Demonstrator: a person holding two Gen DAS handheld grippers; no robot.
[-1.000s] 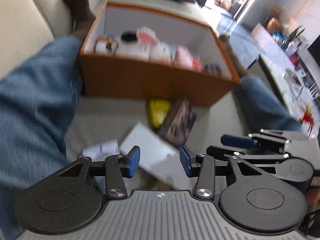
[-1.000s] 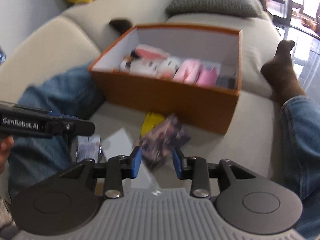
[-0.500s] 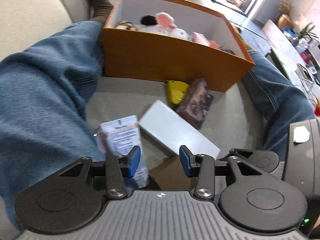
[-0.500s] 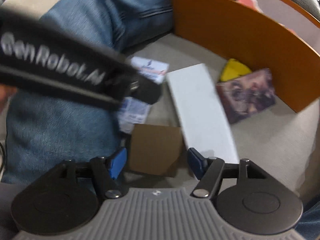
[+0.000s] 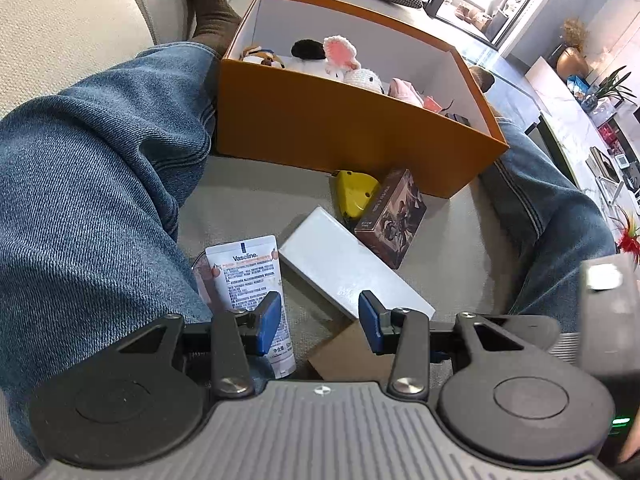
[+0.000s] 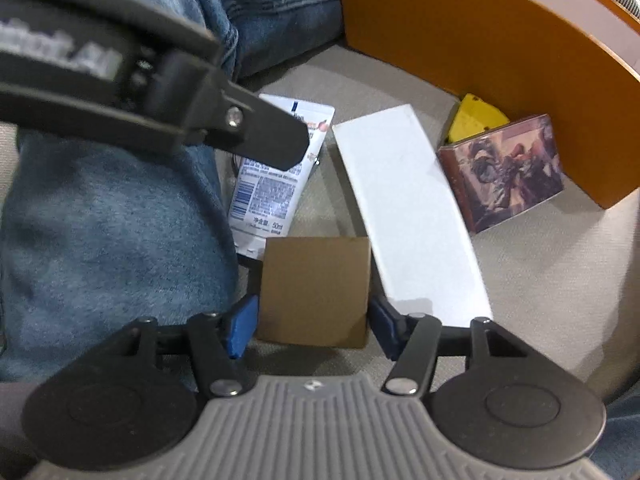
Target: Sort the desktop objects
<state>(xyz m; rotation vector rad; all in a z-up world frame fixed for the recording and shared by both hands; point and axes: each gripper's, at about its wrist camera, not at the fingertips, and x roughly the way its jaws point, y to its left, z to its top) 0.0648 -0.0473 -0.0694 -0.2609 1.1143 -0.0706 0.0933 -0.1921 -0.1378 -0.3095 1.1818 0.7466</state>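
We count five loose things on the cushion: one tube, one white box, one brown cardboard box, one yellow wedge-shaped thing and one dark picture box. We see one orange box, open at the top. Inside it we can make out one white plush with pink ears, one black thing, one striped plush, one white crocheted ball and one pink thing; how many more lie below the rim we cannot tell. We count two grippers, left and right, and two legs in jeans.
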